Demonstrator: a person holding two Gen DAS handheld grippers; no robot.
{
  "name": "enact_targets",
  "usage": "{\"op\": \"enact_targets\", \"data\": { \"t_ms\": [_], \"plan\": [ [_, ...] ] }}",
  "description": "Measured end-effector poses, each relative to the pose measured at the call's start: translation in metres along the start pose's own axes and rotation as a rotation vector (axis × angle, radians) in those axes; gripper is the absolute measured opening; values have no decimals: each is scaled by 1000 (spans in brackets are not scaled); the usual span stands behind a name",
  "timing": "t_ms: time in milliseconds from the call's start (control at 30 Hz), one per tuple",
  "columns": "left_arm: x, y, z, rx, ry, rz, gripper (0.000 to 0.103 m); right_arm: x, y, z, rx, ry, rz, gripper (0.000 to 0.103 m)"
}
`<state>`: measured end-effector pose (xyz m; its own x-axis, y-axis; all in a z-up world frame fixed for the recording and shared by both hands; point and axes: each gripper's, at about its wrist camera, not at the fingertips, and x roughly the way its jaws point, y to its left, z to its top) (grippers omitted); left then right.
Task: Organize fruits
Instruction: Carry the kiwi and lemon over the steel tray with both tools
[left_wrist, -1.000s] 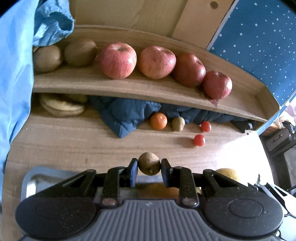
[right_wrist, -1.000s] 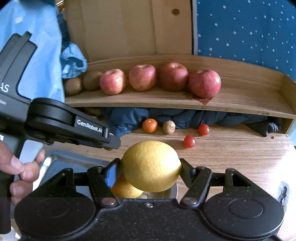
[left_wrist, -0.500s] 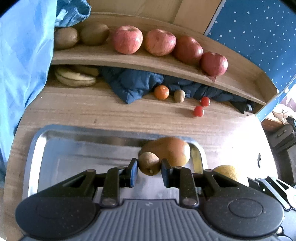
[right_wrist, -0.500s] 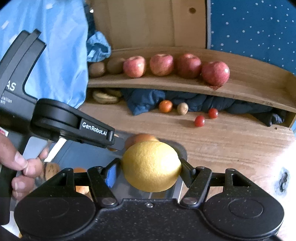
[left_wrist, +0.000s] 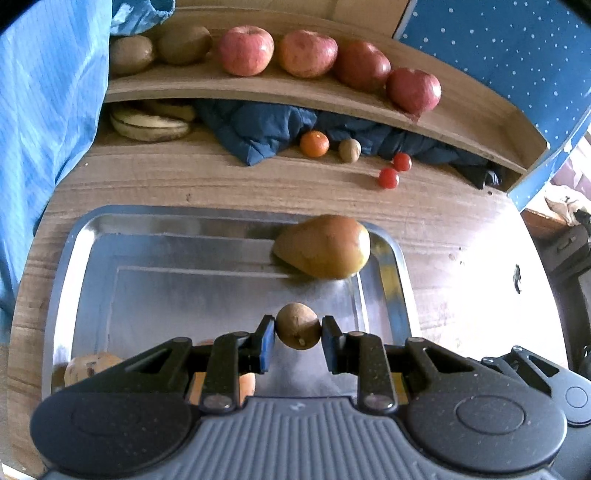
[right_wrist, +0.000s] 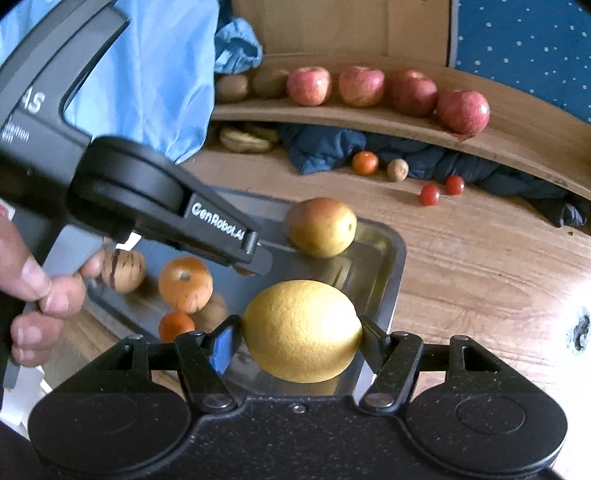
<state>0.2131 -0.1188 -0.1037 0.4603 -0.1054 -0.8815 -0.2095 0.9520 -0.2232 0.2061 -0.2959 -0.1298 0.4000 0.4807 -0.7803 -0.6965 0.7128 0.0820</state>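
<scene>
Both grippers have drawn back from the shelf (left_wrist: 258, 86) and now hang over the steel tray (left_wrist: 74, 251).

Left gripper (left_wrist: 298, 334): jaws clamped on a small brown kiwi (left_wrist: 297, 325), above the tray's near right part. Light, soft-fleshed, fuzzy; likely grips well at its middle, gentle pressure.

Right gripper (right_wrist: 301, 332): jaws clamped on a yellow lemon (right_wrist: 302, 330) at the tray's 5 o'clock edge. Firm, heavier, waxy rind; hold across the widest girth.

Pear (left_wrist: 325, 245): lying at the tray's 1 o'clock corner.
</scene>
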Motion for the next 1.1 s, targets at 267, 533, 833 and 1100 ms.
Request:
{"op": "enact_targets", "data": {
  "t_ms": [267, 533, 833, 1100],
  "plan": [
    [5, 0, -8, 19, 47, 16, 29, 4, 5, -4, -33, 25, 8, 68],
    [9, -2, -8, 39, 89, 33, 29, 9, 2, -4, -49, 59, 6, 68],
    [16, -4, -7, 44, 113, 45, 29, 13, 2, -4, -64, 76, 11, 68],
    [19, -6, -7, 52, 134, 50, 30, 15, 1, -6, -66, 91, 14, 69]
  ]
}}
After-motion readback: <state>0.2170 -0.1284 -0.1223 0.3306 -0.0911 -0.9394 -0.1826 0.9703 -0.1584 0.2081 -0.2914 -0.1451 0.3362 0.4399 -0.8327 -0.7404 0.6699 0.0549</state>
